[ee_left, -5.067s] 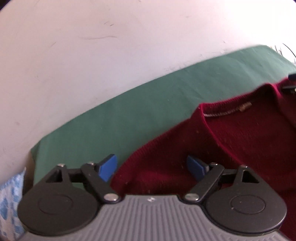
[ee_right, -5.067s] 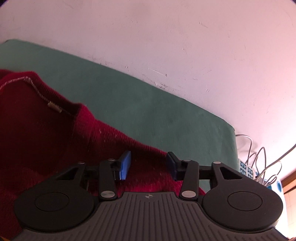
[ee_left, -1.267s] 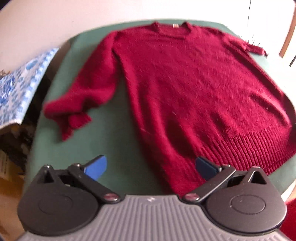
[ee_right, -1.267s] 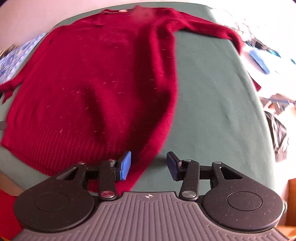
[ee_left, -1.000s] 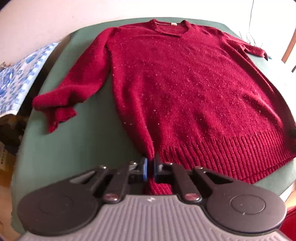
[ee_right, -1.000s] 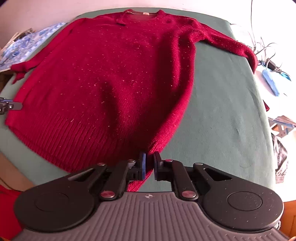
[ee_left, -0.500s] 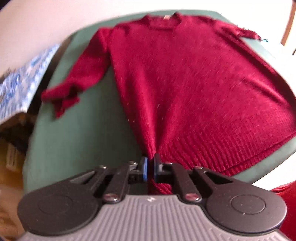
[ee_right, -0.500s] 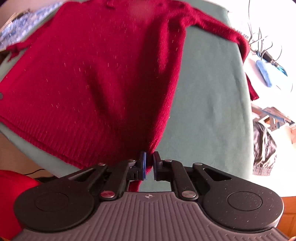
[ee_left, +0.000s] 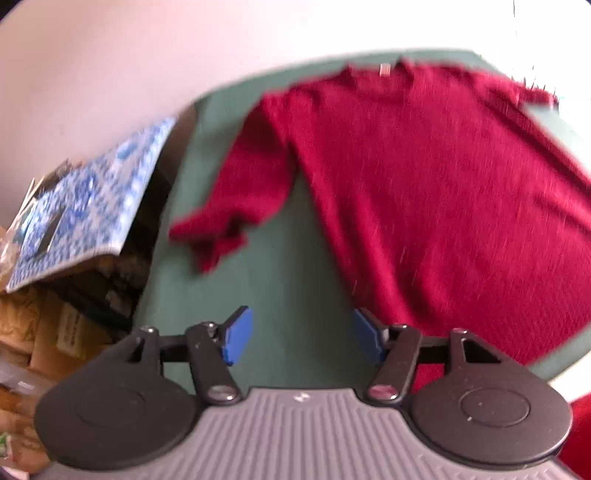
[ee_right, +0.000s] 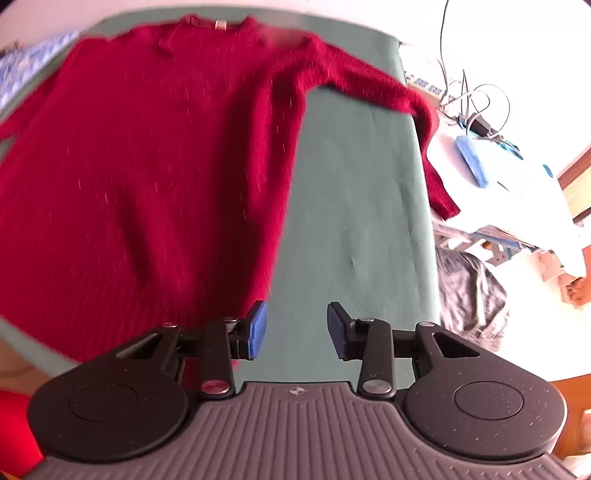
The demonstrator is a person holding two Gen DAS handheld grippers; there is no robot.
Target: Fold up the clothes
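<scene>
Both claws, pinched on the near hem corners half a second ago, have let go and lifted off, and their jaws are opening with nothing between them: the left claw point(ee_left: 301, 336) stands wide over bare green cloth, the right claw point(ee_right: 295, 330) narrower, also over bare cloth. The dark red knitted wool sweater point(ee_left: 436, 177) lies flat and face up on the green-covered desk point(ee_left: 280, 295), collar at the far edge, ribbed hem at the near edge, so its long axis runs from near to far, straight away from both claws. From the left claw the body lies to the right and ahead, its near left hem corner just beside the right-hand blue pad point(ee_left: 365, 334); the left sleeve point(ee_left: 240, 199) slants down toward the near left, its cuff crumpled on the cloth, well ahead of the left claw and nearer to it than to the right one. From the right claw the body lies to the left and ahead, the hem corner just beside the left-hand pad point(ee_right: 256, 328); the right sleeve point(ee_right: 373, 88) stretches to the far right and its cuff hangs over the desk edge. A sleeve fold inward likely comes next, each claw taking its own side. A small pale label point(ee_right: 220, 25) sits inside the collar, but motion blur leaves any writing unreadable; a blue-and-white patterned cloth point(ee_left: 88, 199) beside the desk on the left shows no words.
</scene>
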